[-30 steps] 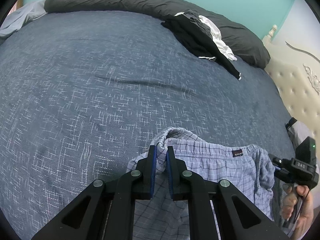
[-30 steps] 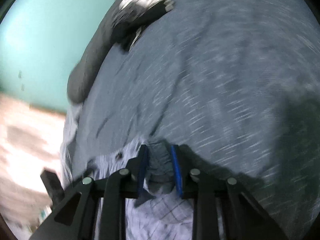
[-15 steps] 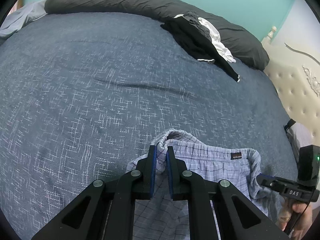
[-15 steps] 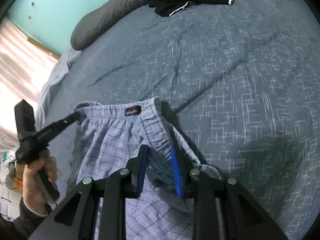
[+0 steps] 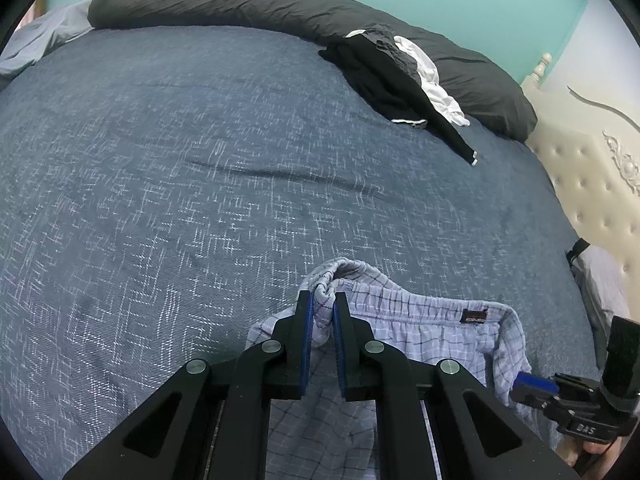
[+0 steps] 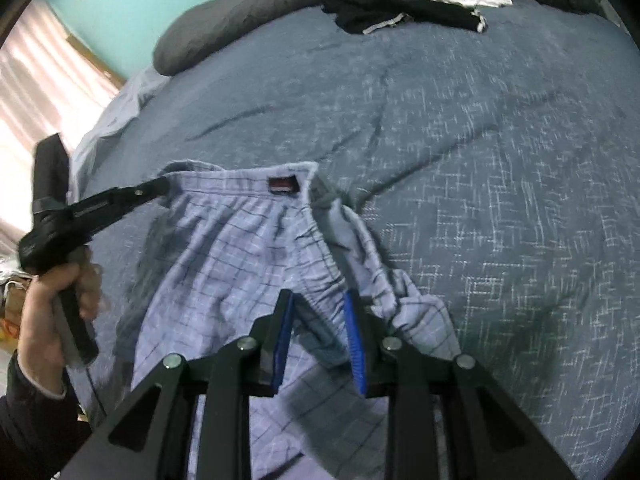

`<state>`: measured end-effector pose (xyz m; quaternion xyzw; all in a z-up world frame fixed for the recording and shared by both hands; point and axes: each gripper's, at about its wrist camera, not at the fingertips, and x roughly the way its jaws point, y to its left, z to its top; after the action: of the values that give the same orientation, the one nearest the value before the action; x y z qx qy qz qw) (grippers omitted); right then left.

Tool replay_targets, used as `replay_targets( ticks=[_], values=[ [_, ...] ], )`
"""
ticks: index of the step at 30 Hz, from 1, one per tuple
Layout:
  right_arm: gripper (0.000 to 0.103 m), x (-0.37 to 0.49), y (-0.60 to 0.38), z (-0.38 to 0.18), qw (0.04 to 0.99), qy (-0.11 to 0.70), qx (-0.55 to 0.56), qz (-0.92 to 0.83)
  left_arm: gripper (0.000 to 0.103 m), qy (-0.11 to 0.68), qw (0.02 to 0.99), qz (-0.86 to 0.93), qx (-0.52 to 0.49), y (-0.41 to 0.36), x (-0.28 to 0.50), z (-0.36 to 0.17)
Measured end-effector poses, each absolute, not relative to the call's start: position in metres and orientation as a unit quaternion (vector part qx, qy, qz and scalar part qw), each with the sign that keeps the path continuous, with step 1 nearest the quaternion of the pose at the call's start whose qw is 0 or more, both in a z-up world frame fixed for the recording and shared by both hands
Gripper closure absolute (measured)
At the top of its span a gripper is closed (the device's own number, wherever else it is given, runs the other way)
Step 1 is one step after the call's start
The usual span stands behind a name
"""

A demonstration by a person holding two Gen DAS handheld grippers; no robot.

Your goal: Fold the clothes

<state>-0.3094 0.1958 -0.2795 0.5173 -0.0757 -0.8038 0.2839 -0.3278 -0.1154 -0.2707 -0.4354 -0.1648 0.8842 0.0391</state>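
While my left gripper (image 5: 321, 294) pinches the light-blue checked cotton shorts (image 6: 224, 256) at their waistband, my right gripper (image 6: 318, 300) stands parted around fabric.

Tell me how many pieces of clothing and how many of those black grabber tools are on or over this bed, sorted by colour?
Light blue checked shorts: 1
Black garment: 1
White garment: 1
Black grabbers: 2, the left gripper and the right gripper
Total: 5. The dark pile may hide more; I cannot tell.
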Motion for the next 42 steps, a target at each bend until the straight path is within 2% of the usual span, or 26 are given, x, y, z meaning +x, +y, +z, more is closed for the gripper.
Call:
replay_targets(
  ticks=[4,11,13,16,25,27,29,31,34,42],
  values=[
    [0.078,-0.303,0.195,-0.276,0.298,-0.071,0.515,-0.801,0.092,-0.166,0.037,0.883,-0.437,-0.116,-0.327,-0.272],
    [0.078,-0.307,0.223,-0.268,0.251,-0.117,0.492,-0.825,0.092,-0.166,0.037,0.883,-0.438,-0.115,-0.327,-0.272],
    [0.077,-0.309,0.224,-0.268,0.242,-0.112,0.493,-0.828,0.092,-0.166,0.036,0.882,-0.439,-0.115,-0.328,-0.273],
    [0.065,-0.311,0.225,-0.269,0.227,-0.104,0.495,-0.832,0.092,-0.166,0.036,0.882,-0.439,-0.115,-0.328,-0.273],
    [0.066,-0.314,0.209,-0.282,0.218,-0.059,0.496,-0.839,0.092,-0.166,0.037,0.881,-0.441,-0.116,-0.328,-0.274],
    [0.074,-0.315,0.21,-0.284,0.216,-0.054,0.493,-0.841,0.092,-0.167,0.038,0.881,-0.441,-0.117,-0.328,-0.275],
    [0.087,-0.317,0.213,-0.285,0.213,-0.054,0.489,-0.844,0.092,-0.167,0.037,0.881,-0.441,-0.118,-0.328,-0.274],
    [0.091,-0.318,0.217,-0.281,0.209,-0.053,0.48,-0.851,0.092,-0.168,0.035,0.882,-0.439,-0.119,-0.328,-0.273],
    [0.094,-0.318,0.224,-0.268,0.2,-0.056,0.453,-0.867,0.092,-0.17,0.031,0.884,-0.434,-0.122,-0.327,-0.271],
    [0.096,-0.317,0.25,-0.229,0.195,-0.087,0.375,-0.902,0.093,-0.171,0.022,0.899,-0.403,-0.129,-0.321,-0.251]
  ],
)
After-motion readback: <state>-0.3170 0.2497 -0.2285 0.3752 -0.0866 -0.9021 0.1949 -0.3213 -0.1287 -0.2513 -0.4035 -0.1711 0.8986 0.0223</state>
